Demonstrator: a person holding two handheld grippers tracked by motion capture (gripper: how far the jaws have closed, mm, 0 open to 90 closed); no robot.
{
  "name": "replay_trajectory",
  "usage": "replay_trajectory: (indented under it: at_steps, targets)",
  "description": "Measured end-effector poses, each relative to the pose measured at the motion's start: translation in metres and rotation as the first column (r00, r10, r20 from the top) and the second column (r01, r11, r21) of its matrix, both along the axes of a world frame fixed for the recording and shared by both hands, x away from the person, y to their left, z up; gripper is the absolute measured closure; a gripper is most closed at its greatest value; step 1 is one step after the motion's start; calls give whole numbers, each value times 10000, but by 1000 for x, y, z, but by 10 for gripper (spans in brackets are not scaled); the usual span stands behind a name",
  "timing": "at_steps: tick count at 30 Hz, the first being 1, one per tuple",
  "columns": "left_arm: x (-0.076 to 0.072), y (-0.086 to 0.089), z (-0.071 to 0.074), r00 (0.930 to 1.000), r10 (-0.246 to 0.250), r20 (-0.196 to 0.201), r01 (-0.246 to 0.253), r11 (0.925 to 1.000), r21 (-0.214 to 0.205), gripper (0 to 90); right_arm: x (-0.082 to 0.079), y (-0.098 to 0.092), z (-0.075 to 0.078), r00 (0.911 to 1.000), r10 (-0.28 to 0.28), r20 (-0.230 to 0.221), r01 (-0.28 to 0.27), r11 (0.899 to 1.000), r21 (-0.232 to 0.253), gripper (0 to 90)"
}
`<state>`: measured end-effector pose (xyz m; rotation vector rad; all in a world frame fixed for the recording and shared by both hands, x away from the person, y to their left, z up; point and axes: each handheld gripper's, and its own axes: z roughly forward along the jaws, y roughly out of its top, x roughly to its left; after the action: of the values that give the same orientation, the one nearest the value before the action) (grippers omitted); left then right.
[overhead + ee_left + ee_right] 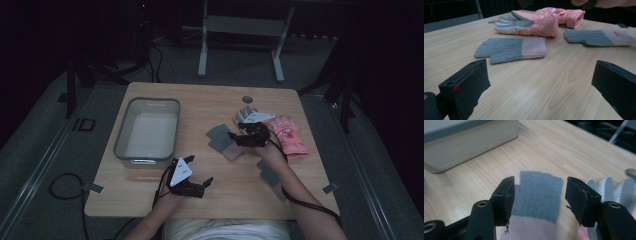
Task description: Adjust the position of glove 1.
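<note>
Right gripper [537,202] straddles a grey and pink knitted glove [536,195] lying flat mid-table, its jaws apart on either side, not yet pinching. Left gripper [197,187] waits unclenched near the table's front edge. Next, I'd judge: squeeze the knit, lift it toward the grey bin [122,127].

Bin [148,131] left of gloves [224,141] (tabletop)

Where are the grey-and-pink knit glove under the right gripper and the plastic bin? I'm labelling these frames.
grey-and-pink knit glove [537,195]: right gripper view, grey palm part between the jaws.
plastic bin [120,134]: high view, left wall of the rim.
</note>
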<state>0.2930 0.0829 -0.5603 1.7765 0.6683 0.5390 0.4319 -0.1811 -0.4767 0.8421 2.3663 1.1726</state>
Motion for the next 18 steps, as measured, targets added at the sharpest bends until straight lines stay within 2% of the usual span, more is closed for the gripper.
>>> replay_trajectory:
  at_steps: [1,5,6,7,9,18]
  targets:
    - [0,0,0,10000,-2,-4,2,10000,-11,6,6,4,-6,9997,42,-228,-43,10000,-40,439]
    - [0,0,0,10000,-14,2,14,10000,-1,6,12,8,-14,9992,95,-393,-103,9997,-200,486]
    - [0,0,0,10000,-39,-35,39,10000,-19,6,18,15,-25,9986,213,-478,-244,9976,-648,533]
    - [0,0,0,10000,-48,-34,48,10000,-11,6,21,18,-28,9984,206,-533,-248,9965,-798,548]
    - [0,0,0,10000,-56,-16,56,10000,7,6,26,21,-34,9972,219,-710,-290,9945,-1004,560]
    - [0,0,0,10000,-72,-14,72,10000,8,6,46,32,-51,9894,85,-1449,-279,9908,-1325,582]
